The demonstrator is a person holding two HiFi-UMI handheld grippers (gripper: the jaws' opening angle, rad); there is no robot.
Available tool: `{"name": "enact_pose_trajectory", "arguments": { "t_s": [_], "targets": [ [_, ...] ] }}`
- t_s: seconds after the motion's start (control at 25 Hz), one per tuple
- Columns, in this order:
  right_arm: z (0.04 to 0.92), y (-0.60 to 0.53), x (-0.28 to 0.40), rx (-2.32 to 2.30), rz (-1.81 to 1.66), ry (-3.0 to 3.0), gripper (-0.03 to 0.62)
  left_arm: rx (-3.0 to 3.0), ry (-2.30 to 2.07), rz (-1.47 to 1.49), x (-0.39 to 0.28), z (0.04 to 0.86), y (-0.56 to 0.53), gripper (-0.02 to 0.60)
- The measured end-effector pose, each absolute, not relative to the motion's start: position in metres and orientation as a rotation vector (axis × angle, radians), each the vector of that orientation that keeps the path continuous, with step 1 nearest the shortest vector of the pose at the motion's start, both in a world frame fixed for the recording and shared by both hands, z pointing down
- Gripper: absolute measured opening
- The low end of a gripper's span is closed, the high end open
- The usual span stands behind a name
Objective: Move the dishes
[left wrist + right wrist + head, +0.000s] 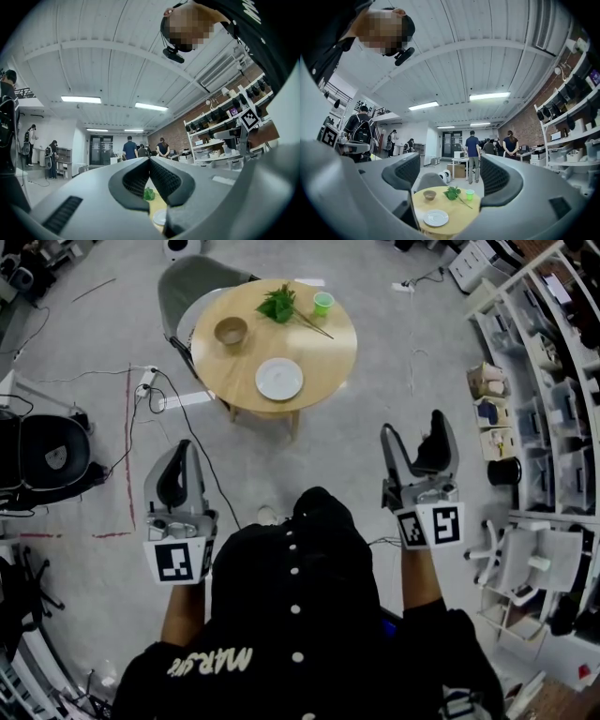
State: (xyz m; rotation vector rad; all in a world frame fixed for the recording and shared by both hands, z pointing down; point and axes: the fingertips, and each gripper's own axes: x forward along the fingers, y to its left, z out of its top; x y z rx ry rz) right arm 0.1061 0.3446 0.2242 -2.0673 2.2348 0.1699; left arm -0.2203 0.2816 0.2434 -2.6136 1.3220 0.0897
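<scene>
On round table (330, 345), plate (279, 379) lies flat, bowl (231, 331) upright; left claw (182, 450) closed, right claw (414, 427) wide

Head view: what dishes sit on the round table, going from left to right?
Brown bowl → white plate → green cup. The leafy sprig overlaps the others, so it is left out.

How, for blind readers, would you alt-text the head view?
From above, a person holds the left gripper, jaws together, and the right gripper, jaws apart, both empty, before a round wooden table bearing a white plate, brown bowl, green cup and leafy sprig.
</scene>
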Motion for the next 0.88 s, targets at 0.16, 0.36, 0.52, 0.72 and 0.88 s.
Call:
{"name": "enact_pose_trajectory", "arguments": {
  "t_s": [0.16,0.36,0.52,0.72,0.88],
  "targets": [
    [0.233,0.336,0.101,-2.074,0.154,2.249,0.391,-2.626,1.322,0.082,-0.225,0.25,0.271,0.003],
    [0.244,0.306,0.116,-2.079,0.126,2.25,0.391,-2.63,1.335,0.071,-0.213,0.259,0.242,0.003],
    [0.25,0.264,0.134,-2.073,0.116,2.253,0.39,-2.654,1.389,0.038,-0.2,0.268,0.201,0.003],
    [0.256,0.199,0.167,-2.061,0.099,2.264,0.39,-2.616,1.409,0.043,-0.174,0.266,0.141,0.003],
    [0.259,0.143,0.193,-2.043,0.087,2.295,0.391,-2.592,1.428,0.043,-0.146,0.261,0.09,0.003]
  ]
}}
